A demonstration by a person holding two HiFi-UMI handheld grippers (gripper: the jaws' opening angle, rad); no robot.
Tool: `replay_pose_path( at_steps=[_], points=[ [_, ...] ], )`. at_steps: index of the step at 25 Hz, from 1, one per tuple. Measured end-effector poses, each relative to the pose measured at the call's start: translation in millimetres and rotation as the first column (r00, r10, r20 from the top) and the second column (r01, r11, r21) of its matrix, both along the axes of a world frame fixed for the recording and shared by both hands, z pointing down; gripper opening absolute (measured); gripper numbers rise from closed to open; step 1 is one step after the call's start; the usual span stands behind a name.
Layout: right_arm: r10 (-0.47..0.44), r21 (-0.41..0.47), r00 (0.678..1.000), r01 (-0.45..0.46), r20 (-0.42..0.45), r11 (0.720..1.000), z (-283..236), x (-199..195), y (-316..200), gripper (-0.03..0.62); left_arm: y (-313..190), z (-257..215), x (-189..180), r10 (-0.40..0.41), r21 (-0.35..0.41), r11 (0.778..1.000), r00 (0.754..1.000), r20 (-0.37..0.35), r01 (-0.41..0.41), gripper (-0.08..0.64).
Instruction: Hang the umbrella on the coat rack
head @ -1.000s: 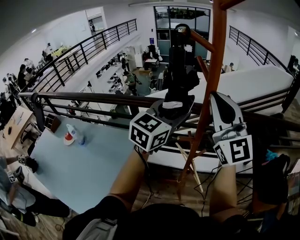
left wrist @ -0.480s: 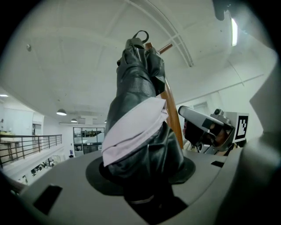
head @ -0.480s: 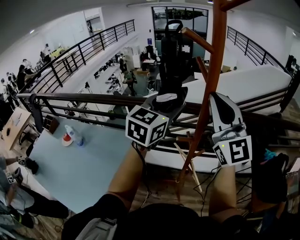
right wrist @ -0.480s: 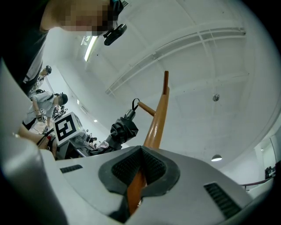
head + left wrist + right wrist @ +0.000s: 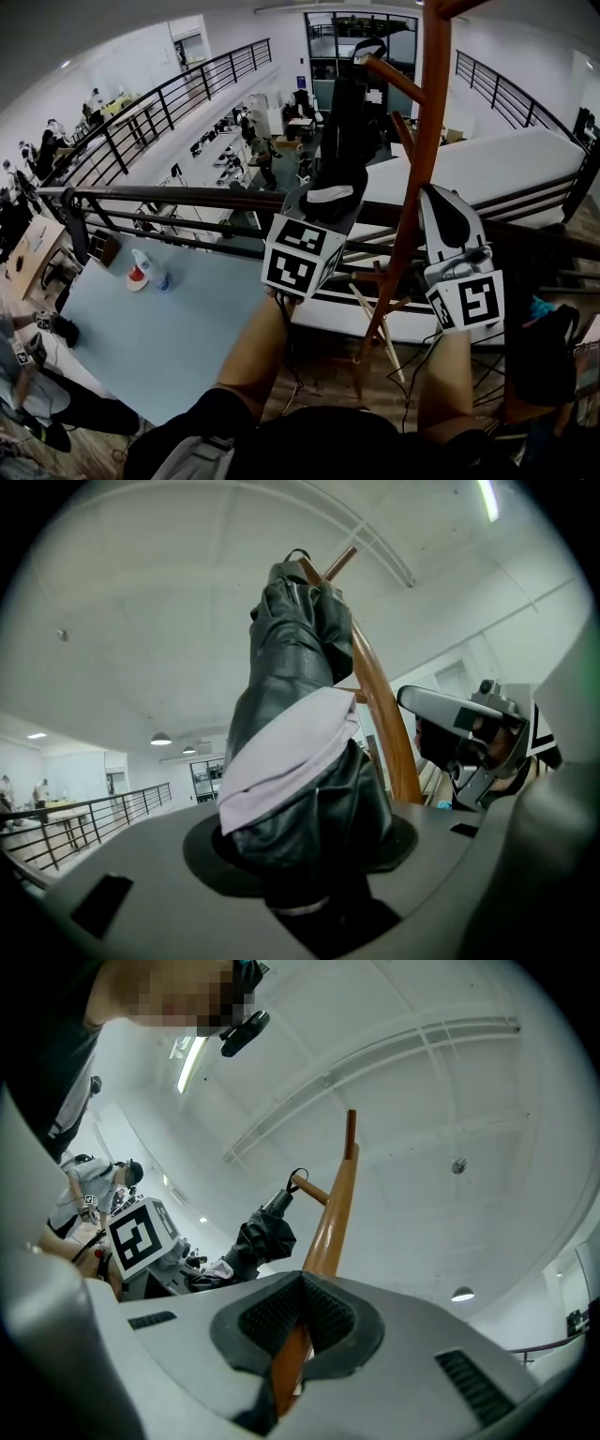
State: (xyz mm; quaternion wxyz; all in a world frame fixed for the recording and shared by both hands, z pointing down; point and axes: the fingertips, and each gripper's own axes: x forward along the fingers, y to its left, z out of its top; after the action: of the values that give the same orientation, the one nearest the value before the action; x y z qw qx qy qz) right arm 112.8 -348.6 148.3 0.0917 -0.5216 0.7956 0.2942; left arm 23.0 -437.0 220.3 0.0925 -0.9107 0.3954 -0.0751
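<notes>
Left gripper (image 5: 326,199), jaws clamped on folded umbrella (image 5: 349,122), had tilted it onto upper peg (image 5: 394,80) of coat rack (image 5: 427,150), strap loop (image 5: 297,1177) seemingly hooked, release pending; right gripper (image 5: 441,217) clamped on the rack.

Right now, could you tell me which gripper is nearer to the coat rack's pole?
Right. The right gripper has its jaws clamped on the pole; the left gripper holds the umbrella off to the pole's left in the head view.
</notes>
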Motion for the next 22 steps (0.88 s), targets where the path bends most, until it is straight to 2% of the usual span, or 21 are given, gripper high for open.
replay_pose_path(
  at_steps=[5, 11, 14, 18, 22],
  points=[
    [-0.01, -0.003, 1.0, 0.01, 0.002, 1.0, 1, 1, 2, 0.031, 6, 2, -5, -0.063, 0.044, 0.997, 0.997, 0.046, 0.061, 0.235],
    [-0.023, -0.007, 1.0, 0.022, -0.001, 1.0, 0, -2, 5, 0.031, 5, -3, -25, -0.153, 0.074, 0.986, 0.987, 0.043, 0.15, 0.236],
    [-0.032, -0.01, 0.999, 0.032, 0.004, 0.999, 1, -3, 6, 0.031, 2, -5, -38, -0.214, 0.105, 0.973, 0.974, 0.071, 0.206, 0.236],
    [-0.044, -0.011, 0.999, 0.044, 0.009, 0.999, 5, -2, 6, 0.031, -2, -11, -52, -0.304, 0.165, 0.945, 0.945, 0.117, 0.283, 0.236],
    [-0.051, -0.008, 0.999, 0.052, 0.013, 0.999, 5, -2, 9, 0.03, -2, -18, -62, -0.35, 0.198, 0.927, 0.925, 0.151, 0.318, 0.236]
  ],
)
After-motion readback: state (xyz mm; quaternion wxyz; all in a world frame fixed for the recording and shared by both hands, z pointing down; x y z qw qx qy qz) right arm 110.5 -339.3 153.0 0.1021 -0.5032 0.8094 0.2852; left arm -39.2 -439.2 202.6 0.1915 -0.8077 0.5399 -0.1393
